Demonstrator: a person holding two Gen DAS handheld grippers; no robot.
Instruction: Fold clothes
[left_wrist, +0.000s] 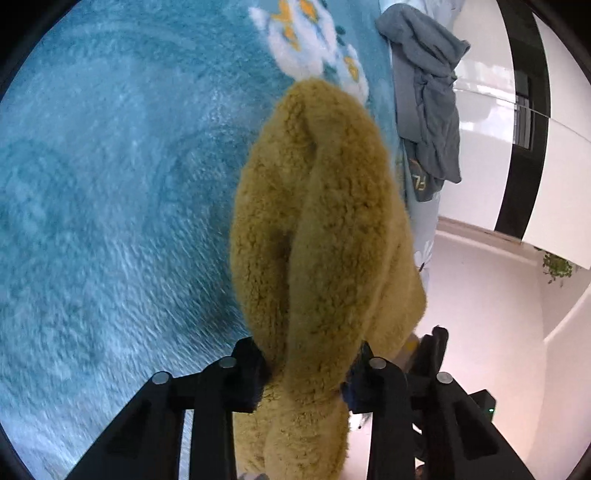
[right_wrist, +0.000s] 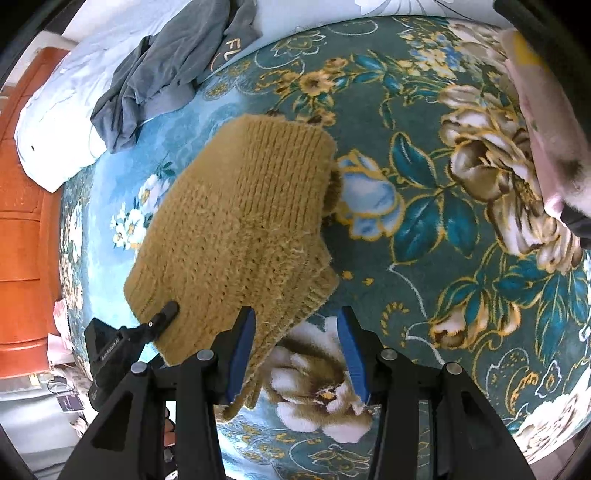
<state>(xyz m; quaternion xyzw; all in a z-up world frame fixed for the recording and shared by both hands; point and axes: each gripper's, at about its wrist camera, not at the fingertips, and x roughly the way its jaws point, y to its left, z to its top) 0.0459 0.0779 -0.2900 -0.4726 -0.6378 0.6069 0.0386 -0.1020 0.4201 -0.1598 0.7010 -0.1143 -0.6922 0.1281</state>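
Mustard knit sweater (left_wrist: 317, 229) clamped in left gripper (left_wrist: 310, 369), hanging above teal floral blanket (right_wrist: 443, 192); right gripper (right_wrist: 297, 354) spread, its left pad (right_wrist: 242, 350) touching the hem.

On 1 teal floral blanket (right_wrist: 424, 236) there are 2 garments, 1 mustard knitted sweater (right_wrist: 236, 229) near its middle and 1 grey garment (right_wrist: 162, 70) crumpled at its edge, plus 2 black grippers, the left gripper (left_wrist: 314, 365) and the right gripper (right_wrist: 295, 354), above the blanket.
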